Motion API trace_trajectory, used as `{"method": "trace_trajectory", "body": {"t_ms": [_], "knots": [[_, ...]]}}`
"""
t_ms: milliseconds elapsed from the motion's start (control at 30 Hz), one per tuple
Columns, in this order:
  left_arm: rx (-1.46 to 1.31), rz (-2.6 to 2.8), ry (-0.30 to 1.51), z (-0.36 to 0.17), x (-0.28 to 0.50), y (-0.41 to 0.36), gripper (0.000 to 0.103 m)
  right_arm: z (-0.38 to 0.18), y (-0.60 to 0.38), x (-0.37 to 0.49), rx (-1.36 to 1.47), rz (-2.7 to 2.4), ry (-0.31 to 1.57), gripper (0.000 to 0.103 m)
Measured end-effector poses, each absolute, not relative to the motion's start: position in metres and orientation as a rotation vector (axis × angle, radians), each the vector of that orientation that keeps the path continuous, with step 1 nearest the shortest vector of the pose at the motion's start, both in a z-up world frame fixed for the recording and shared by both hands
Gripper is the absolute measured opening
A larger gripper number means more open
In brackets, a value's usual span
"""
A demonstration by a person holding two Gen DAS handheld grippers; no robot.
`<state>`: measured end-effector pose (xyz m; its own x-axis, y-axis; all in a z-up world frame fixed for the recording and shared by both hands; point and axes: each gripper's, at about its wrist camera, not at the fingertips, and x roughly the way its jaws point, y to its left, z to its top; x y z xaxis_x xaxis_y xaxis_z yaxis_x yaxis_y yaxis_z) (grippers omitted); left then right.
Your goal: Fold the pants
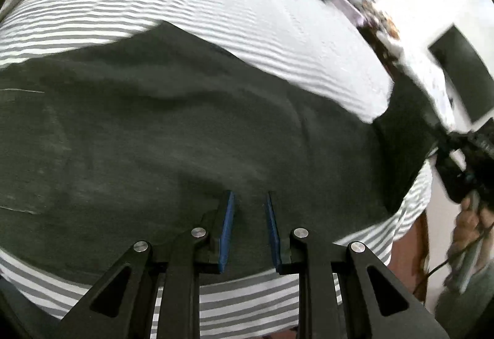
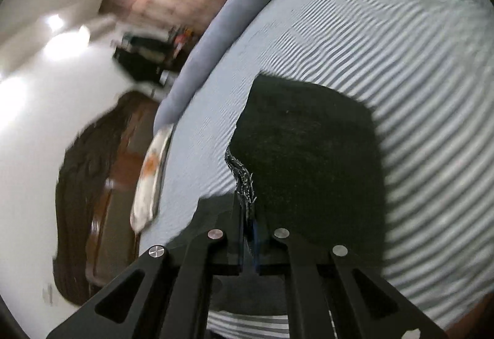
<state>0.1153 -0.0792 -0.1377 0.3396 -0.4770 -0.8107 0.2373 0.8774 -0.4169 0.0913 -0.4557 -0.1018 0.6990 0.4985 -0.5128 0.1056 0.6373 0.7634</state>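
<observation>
Two grippers over a bed w/ a grey-and-white striped sheet (image 1: 247, 15). Dark pants (image 1: 154, 129) lie spread flat across the sheet, filling most of the left wrist view, a thin pale line on the cloth at far left.

Left gripper (image 1: 249, 206): jaws narrowly apart, blue pads (image 1: 228, 231) showing, a strip of dark cloth visible through the gap. Whether the pads touch or pinch the pants can't be told; tips sit right above the near part of the cloth.

Right gripper (image 2: 248, 215): jaws closed tight on a frayed grey-white edge (image 2: 242, 181) of the pants, which sticks up past the tips. Rest of the pants fans out dark beyond and to the right of the tips, sheet stripes around it. In the left wrist view the same gripper shows at far right, w/ a hand (image 1: 472, 225) on it and a corner of the pants pulled up off the sheet toward it.

Grey-blue pillow (image 2: 222, 39) runs along the bed's far edge; a white-and-orange thing (image 2: 151, 175) lies at the edge near it, too blurred to name. White floor (image 2: 46, 92) beside the bed.
</observation>
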Motion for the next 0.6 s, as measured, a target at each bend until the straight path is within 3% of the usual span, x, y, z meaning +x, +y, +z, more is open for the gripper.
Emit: {"method": "trace_trajectory", "body": {"t_ms": [400, 500, 567, 600], "knots": [[-0.384, -0.456, 1.141, -0.147, 0.122, -0.006, 0.023, -0.177, -0.286, 0.136, 0.653, 0.424, 1.098, 0.006], [-0.407, -0.465, 1.15, -0.149, 0.126, -0.003, 0.023, -0.188, -0.273, 0.132, 0.572, 0.393, 1.131, 0.01], [-0.415, -0.471, 1.148, -0.15, 0.127, -0.001, 0.023, -0.191, -0.273, 0.129, 0.575, 0.397, 1.147, 0.016], [-0.418, -0.474, 1.148, -0.15, 0.128, -0.001, 0.024, -0.19, -0.273, 0.125, 0.57, 0.399, 1.149, 0.025]]}}
